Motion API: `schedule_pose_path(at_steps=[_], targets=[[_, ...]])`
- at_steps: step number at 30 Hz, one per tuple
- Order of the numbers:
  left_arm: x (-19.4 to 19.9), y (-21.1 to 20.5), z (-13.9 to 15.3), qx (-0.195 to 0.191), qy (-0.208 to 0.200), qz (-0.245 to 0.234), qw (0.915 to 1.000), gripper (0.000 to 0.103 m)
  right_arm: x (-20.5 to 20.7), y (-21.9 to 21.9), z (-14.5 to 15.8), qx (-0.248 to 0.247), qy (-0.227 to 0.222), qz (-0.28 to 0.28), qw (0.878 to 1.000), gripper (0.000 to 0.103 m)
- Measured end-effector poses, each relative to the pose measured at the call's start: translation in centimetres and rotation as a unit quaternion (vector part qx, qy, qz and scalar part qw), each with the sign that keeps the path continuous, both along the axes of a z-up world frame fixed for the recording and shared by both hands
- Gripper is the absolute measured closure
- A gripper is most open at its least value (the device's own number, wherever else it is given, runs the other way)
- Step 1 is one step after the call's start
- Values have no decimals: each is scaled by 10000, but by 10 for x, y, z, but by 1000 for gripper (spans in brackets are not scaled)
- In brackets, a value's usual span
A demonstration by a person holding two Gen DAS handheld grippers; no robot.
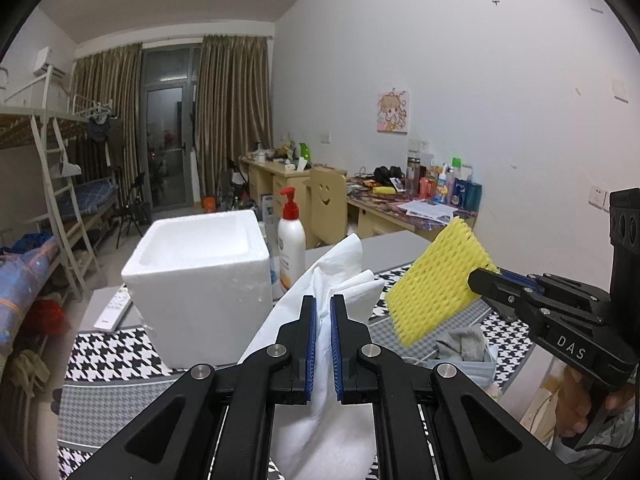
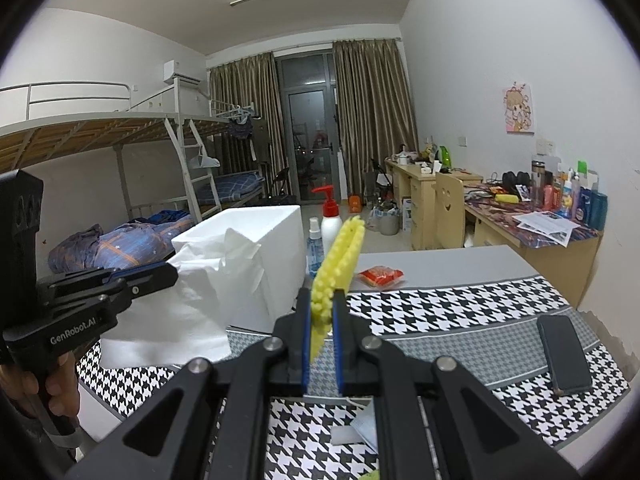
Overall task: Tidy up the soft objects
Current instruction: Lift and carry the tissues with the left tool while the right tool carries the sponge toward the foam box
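only the right view shows the black phone [image 2: 564, 354] on the table [image 2: 460, 264].

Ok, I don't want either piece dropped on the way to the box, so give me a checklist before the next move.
1. Left gripper shut on white foam sheet: ok.
2. Right gripper shut on yellow foam net: ok.
3. Both pieces lifted off the houndstooth tablecloth: ok.
4. White foam box open at the top: ok.
5. Box empty inside: cannot tell.
6. Pump bottle stands close beside the box: not ok.
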State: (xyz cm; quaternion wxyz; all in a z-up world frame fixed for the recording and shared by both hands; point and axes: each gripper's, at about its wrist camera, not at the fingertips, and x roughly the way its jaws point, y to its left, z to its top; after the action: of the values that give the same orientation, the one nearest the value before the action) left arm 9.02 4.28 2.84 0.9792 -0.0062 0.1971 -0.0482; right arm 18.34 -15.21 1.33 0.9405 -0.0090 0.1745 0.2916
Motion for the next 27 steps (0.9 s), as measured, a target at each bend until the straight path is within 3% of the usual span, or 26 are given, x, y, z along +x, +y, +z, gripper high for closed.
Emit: schedule_pose_path(at_steps=[27], targets=[[17, 16, 26, 111, -222, 341, 9991, 95, 16, 32, 28, -80, -189, 347, 9992, 91]])
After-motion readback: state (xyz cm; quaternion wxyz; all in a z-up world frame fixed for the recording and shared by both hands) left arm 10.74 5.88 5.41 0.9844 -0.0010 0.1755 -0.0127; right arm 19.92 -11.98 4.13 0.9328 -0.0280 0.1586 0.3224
